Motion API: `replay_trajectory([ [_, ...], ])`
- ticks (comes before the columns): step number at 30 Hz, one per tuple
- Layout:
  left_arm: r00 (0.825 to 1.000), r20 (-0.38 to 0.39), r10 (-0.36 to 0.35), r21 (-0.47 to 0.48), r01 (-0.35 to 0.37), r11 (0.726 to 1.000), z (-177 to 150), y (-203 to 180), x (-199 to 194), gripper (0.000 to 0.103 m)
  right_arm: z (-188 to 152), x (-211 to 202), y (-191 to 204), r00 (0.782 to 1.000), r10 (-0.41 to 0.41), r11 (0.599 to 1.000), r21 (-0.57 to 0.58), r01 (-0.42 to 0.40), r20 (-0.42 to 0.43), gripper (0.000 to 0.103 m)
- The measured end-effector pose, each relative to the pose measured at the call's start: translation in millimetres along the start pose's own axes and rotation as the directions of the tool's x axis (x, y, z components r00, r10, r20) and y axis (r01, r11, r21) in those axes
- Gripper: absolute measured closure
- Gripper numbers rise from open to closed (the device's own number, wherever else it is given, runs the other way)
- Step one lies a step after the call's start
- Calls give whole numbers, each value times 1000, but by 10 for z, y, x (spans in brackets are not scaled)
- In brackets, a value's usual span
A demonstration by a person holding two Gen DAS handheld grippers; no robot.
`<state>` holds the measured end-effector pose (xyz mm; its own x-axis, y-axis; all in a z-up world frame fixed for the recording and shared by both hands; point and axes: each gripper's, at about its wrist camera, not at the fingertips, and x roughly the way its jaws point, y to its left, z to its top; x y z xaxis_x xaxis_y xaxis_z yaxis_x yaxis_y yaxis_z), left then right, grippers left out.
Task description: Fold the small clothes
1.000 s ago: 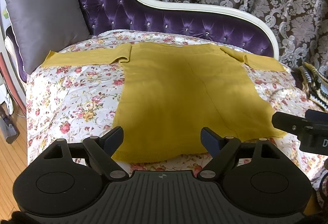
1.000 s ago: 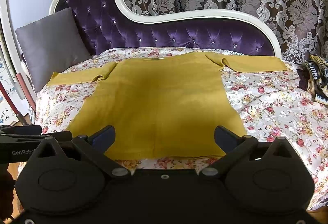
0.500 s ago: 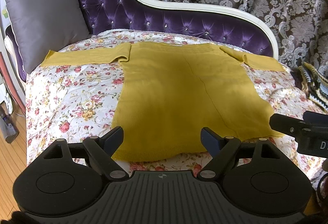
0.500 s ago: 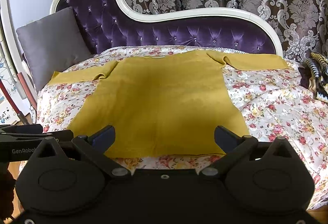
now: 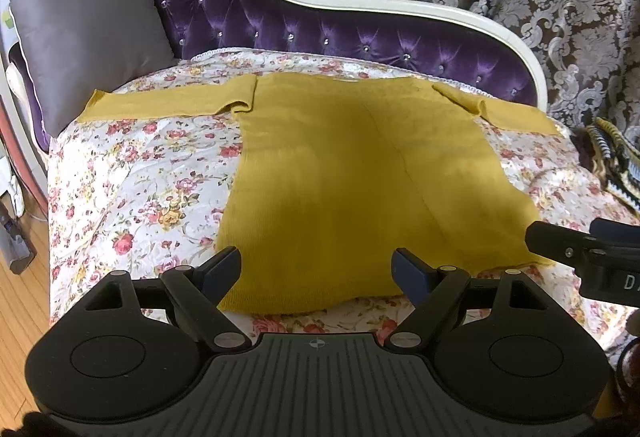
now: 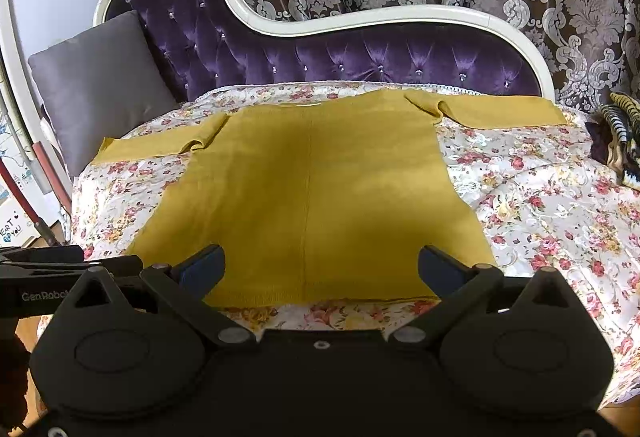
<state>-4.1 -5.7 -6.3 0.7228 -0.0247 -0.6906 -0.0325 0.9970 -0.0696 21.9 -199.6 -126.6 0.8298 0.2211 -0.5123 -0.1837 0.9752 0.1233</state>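
Note:
A mustard-yellow knit top (image 5: pixel 360 181) (image 6: pixel 312 189) lies flat on the floral bedspread (image 5: pixel 132 189) (image 6: pixel 540 197), both sleeves spread out to the sides and its hem toward me. My left gripper (image 5: pixel 318 269) hovers open over the near hem, nothing between its fingers. My right gripper (image 6: pixel 320 269) also stands open above the hem, a little further right, and holds nothing. In the left wrist view the right gripper's body (image 5: pixel 588 257) shows at the right edge. The left gripper's body (image 6: pixel 48 273) shows at the left edge of the right wrist view.
A grey cushion (image 5: pixel 84 33) (image 6: pixel 100 85) leans at the left end of the purple tufted daybed back (image 5: pixel 320 25) (image 6: pixel 360 57). A striped dark cloth (image 5: pixel 612 153) (image 6: pixel 620 133) lies at the right end. Patterned curtains hang behind. Wooden floor (image 5: pixel 16 297) lies to the left.

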Motion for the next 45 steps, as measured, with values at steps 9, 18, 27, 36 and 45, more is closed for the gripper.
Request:
replay_trajectory([
  [9, 999, -36, 7, -8, -7, 1000, 71, 49, 195, 21, 49, 173, -73, 1000, 5, 1000, 17, -4, -24, 1],
  [18, 999, -43, 26, 9, -25, 1000, 295, 55, 577, 21, 208, 514, -386, 999, -22, 998, 63, 25, -36, 1],
  [27, 999, -2, 52, 87, -51, 995, 643, -46, 1199, 21, 649, 1082, -1241, 994, -104, 982, 156, 106, -23, 1],
  [36, 998, 13, 68, 87, -69, 994, 775, 18, 1741, 21, 1176, 1878, -2527, 942, -335, 908, 257, 331, -32, 2],
  [45, 999, 16, 43, 55, -44, 998, 668, 123, 1950, 21, 1410, 2552, -3436, 900, -435, 819, 411, 401, -13, 8],
])
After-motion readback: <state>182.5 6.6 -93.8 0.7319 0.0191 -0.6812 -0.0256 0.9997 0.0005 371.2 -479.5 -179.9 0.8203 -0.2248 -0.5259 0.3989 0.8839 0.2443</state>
